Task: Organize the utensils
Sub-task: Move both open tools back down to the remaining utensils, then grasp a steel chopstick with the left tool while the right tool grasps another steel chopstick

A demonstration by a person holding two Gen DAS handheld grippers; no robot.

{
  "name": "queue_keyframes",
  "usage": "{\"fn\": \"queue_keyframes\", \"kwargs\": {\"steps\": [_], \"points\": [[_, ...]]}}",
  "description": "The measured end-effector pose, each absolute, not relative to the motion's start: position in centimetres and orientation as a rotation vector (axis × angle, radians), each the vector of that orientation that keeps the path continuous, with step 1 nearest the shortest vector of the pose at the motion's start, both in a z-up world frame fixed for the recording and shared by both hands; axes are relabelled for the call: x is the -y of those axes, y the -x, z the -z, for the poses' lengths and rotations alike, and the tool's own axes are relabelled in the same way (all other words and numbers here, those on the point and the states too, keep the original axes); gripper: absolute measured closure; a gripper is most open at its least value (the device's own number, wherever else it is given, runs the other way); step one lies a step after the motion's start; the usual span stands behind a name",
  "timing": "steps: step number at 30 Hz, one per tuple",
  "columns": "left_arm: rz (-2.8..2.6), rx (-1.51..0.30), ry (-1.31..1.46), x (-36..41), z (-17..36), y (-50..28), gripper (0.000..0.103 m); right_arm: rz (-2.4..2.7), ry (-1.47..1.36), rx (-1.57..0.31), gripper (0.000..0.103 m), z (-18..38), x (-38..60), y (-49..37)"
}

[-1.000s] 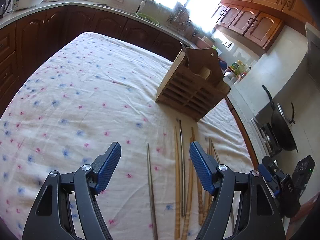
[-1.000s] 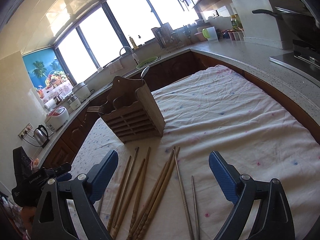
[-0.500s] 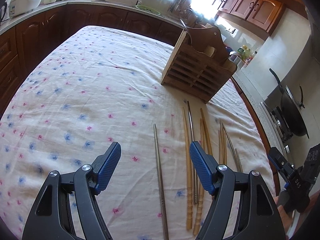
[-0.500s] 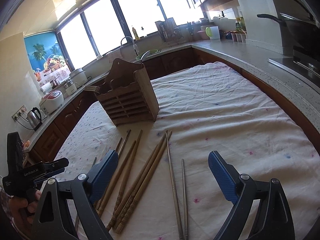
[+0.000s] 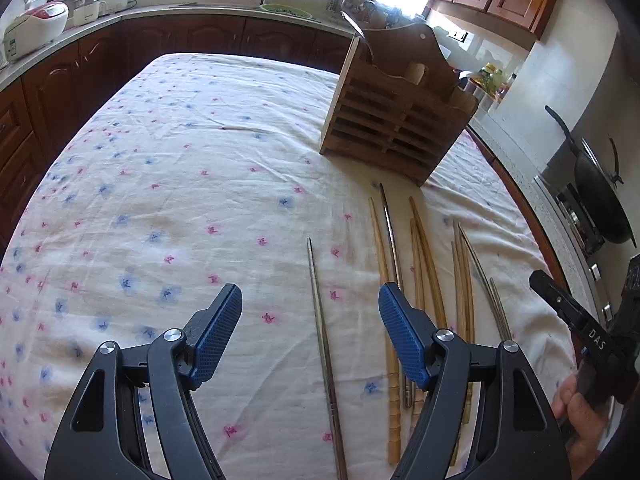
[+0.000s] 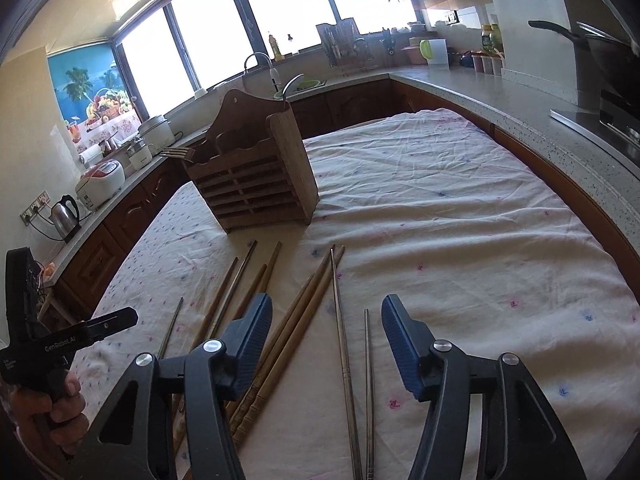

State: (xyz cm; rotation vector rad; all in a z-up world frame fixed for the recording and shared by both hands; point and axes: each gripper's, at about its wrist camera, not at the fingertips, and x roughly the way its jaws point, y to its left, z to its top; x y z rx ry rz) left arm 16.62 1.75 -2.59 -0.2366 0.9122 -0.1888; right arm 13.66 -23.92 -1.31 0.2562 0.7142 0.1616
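Several wooden chopsticks and metal chopsticks lie in a loose row on the flowered tablecloth. They also show in the right wrist view as wooden chopsticks and metal chopsticks. A wooden slatted utensil holder stands upright beyond them, also in the right wrist view, with a fork and a spoon in it. My left gripper is open and empty above one metal chopstick. My right gripper is open and empty above the chopsticks.
Dark wooden cabinets and a countertop ring the table. A rice cooker and kettle stand at the left, a wok on the stove at the right. The right gripper's body shows at the left wrist view's edge.
Both grippers have moved forward and lower toward the chopsticks and holder. Both stay open and empty.
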Motion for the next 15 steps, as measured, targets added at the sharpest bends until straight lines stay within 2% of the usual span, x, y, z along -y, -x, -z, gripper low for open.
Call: {"fn": "queue_keyframes", "kwargs": {"steps": [4,6,11,15], "points": [[0.201,-0.948,0.202,-0.9,3.3,-17.4,0.035,-0.184,-0.233,-0.750,0.053,1.8,23.5,-14.9],[0.202,-0.972,0.180,-0.6,3.8,-17.9,0.043,-0.191,-0.220,-0.769,0.057,2.1,23.3,-15.7],[0.211,-1.027,0.164,-0.4,4.9,-19.1,0.072,-0.189,-0.172,-0.838,0.066,3.2,23.0,-18.6],[0.214,-1.028,0.135,0.0,5.0,-19.6,0.074,-0.181,-0.117,-0.901,0.072,4.4,22.7,-20.8]]}}
